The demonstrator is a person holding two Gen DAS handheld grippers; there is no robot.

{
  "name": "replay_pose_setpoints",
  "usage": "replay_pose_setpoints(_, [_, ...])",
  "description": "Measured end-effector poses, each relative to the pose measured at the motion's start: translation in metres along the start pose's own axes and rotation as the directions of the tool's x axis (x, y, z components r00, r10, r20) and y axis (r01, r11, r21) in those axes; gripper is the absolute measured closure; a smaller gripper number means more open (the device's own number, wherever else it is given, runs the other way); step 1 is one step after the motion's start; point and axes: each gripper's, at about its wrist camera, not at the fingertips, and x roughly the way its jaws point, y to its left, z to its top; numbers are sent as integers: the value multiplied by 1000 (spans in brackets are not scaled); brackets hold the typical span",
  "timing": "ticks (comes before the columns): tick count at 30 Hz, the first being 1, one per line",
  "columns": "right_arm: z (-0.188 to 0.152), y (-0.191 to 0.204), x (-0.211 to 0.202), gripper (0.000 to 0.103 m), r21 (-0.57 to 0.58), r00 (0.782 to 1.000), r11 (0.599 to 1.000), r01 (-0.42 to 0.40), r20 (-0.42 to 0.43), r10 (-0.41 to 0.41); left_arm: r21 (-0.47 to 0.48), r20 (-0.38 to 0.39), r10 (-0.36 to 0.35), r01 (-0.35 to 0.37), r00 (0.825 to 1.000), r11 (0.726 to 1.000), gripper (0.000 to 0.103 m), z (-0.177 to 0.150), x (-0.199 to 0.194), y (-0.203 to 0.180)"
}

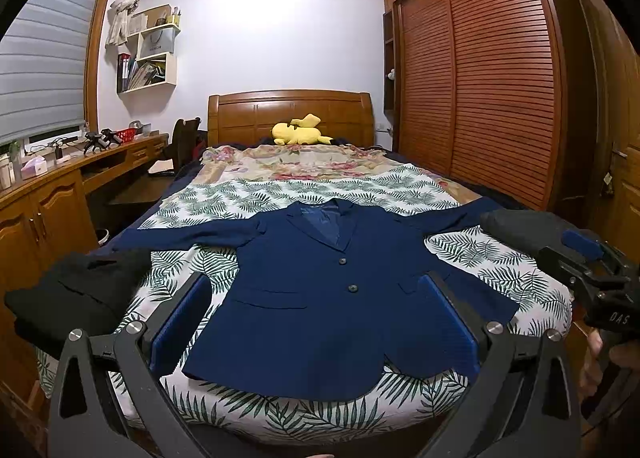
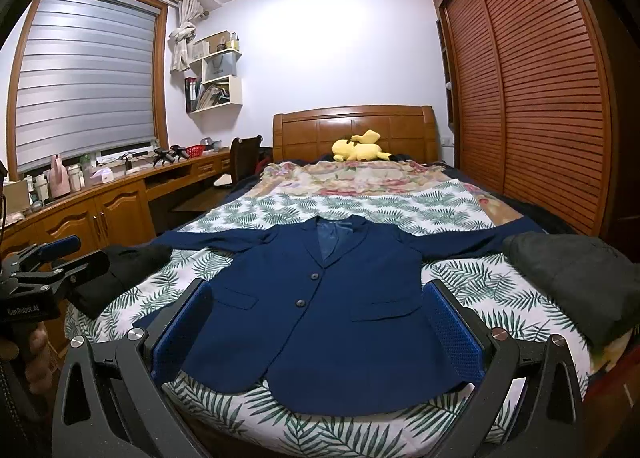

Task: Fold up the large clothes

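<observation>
I see one navy blazer (image 1: 320,290) lying flat, face up, on the bed (image 1: 500,274), collar toward the headboard (image 1: 290,113), both sleeves spread outward. It carries two buttons, both fastened. One yellow plush (image 1: 298,130) lies at the headboard.

Count of other clothes: two. One black garment (image 1: 76,294) sits folded at the bed's left edge, beside the left sleeve end. One dark grey garment (image 2: 576,282) sits at the right edge, over the right sleeve end.

Left tongs (image 1: 316,326): both blue-padded fingers spread wide, holding nothing, held above the blazer's hem area without touching it. Right tongs (image 2: 316,330): same condition, fingers wide apart, empty, above the lower blazer.

View differences: the left wrist view shows the right tongs (image 1: 588,258) from the side at its right margin, with part of the hand (image 1: 596,362) below. The right wrist view shows the left tongs (image 2: 60,254) at its left margin. Only the right wrist view shows the full window blind (image 2: 88,81) and the bottles on the worktop (image 2: 132,177). Both views show the louvred wardrobe (image 1: 480,77) and the wall shelf (image 1: 150,53).
</observation>
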Motion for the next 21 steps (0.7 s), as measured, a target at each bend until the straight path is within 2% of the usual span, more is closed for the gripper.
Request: replay_pose_setpoints(21, [1,-3,-1,0,-6,1000,1000,-3,1,3,3,4,0,0,1000,1000,0,-1,-1,1])
